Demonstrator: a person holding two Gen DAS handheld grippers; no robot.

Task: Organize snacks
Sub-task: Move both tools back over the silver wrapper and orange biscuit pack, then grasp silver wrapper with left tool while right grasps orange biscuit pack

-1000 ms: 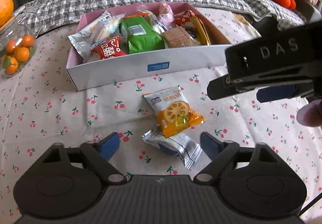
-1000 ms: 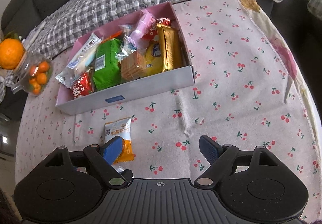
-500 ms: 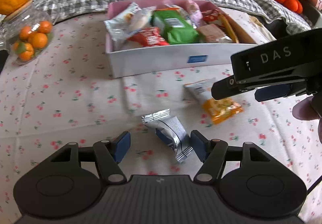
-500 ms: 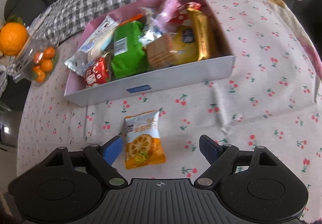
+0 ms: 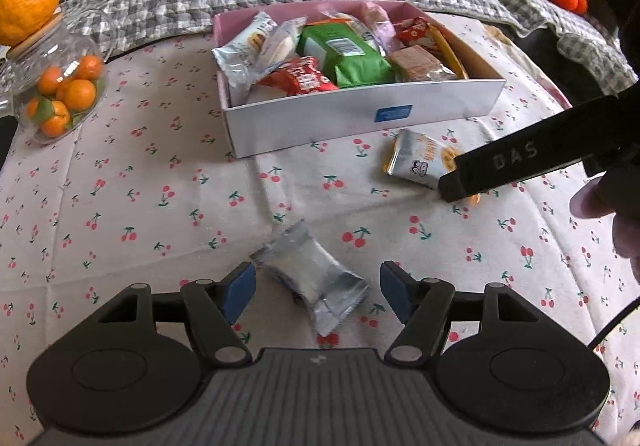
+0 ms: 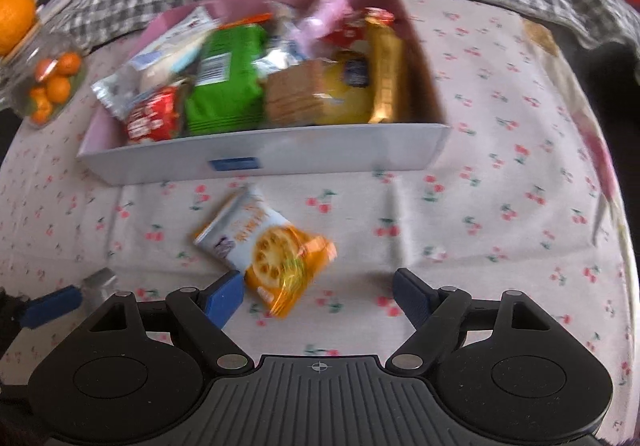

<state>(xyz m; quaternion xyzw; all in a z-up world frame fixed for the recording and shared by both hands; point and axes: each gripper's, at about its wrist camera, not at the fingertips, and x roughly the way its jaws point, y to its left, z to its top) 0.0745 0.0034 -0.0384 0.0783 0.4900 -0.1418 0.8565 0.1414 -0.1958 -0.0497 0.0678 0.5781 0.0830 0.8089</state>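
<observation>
1. The left gripper (image 5: 318, 292), its jaws just narrowed but still apart, straddles a silver packet (image 5: 310, 274) without pressing it.
2. The right gripper (image 6: 318, 300) gapes wide, its left finger touching an orange packet (image 6: 266, 248).
3. Both packets lie on the cloth (image 5: 120, 205) before the snack box (image 5: 360, 117).

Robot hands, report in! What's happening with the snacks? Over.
Left gripper open around silver packet. Right gripper open over orange packet. Box unobstructed.
</observation>
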